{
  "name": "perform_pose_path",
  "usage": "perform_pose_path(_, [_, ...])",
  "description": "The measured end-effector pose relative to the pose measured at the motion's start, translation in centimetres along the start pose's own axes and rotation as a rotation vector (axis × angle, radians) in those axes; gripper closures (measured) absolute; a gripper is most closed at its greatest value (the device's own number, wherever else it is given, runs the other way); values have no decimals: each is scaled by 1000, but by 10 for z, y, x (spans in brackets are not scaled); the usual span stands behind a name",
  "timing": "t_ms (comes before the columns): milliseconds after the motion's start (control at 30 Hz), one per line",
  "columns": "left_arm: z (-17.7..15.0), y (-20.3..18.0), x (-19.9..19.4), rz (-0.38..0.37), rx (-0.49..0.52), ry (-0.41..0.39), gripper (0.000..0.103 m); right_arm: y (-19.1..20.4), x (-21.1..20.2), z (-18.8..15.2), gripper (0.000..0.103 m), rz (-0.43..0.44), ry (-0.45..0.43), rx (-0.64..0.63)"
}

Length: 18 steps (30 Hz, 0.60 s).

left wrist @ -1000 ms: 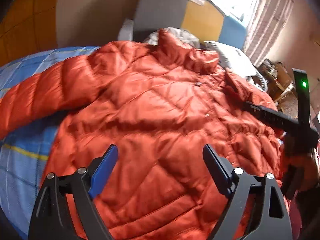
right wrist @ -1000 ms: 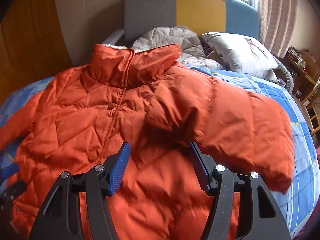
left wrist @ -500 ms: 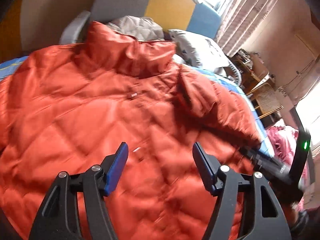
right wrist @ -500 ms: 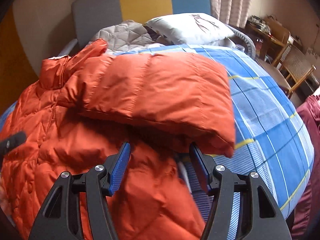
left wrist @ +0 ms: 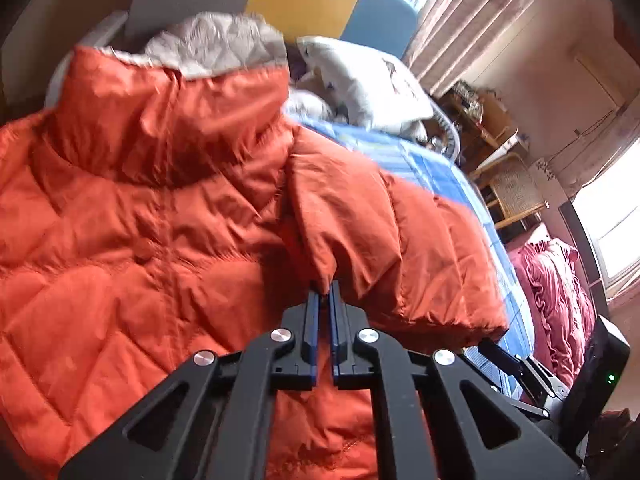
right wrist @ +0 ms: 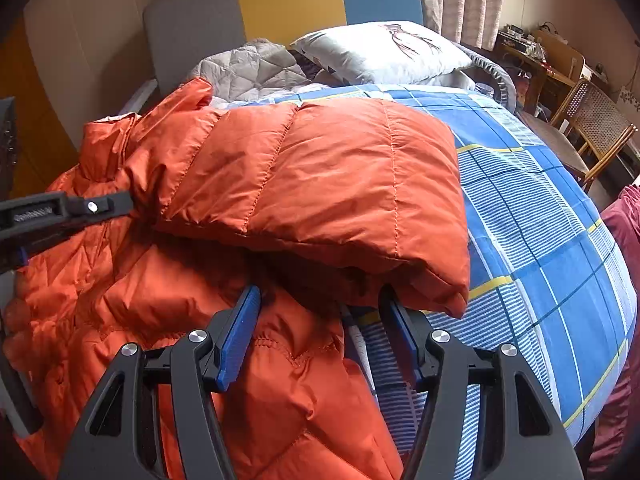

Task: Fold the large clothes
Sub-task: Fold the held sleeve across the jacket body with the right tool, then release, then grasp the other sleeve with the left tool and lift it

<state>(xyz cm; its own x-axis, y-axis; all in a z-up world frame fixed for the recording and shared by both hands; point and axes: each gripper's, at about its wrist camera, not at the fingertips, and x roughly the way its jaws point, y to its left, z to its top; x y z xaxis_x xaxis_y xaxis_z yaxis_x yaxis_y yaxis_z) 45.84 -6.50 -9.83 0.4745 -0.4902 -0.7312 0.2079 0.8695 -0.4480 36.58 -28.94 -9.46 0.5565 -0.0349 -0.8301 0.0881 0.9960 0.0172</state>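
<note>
1. My left gripper (left wrist: pixel 325 294) is pinched tight on a fold of the jacket (left wrist: pixel 120 240) near the armpit; my right gripper (right wrist: pixel 320 300) is spread apart, holding nothing, at the sleeve's (right wrist: pixel 320 184) cuff end.
2. The jacket lies front-up on the bed (right wrist: pixel 540 220): puffy, quilted orange nylon, slick and bulky.
3. I judge folding barely begun: one sleeve lies outward, body unfolded.
4. Beyond the jacket, a pillow (right wrist: pixel 380 52).

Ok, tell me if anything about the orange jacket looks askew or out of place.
The orange jacket is lopsided: its sleeve lies bunched across the body, cuff overhanging the blue checked bedsheet. The left gripper pinches a fold near the shoulder; the right gripper is open below the cuff. No damage visible.
</note>
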Motion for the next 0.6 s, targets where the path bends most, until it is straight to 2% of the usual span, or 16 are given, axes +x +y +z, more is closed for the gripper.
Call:
perform_pose_path(100, [1,14,-23,16,-20,-52,100,1,-1,0,42,7,0,-6])
perform_pose_path(333, [1,65,-80,117,-75,-153,100,17,-12,2,42,64,-12,-20])
perform_pose_path(600, [-15,115,-129,200,-124,-217,100,36,-28,5,42,125,-25,-27])
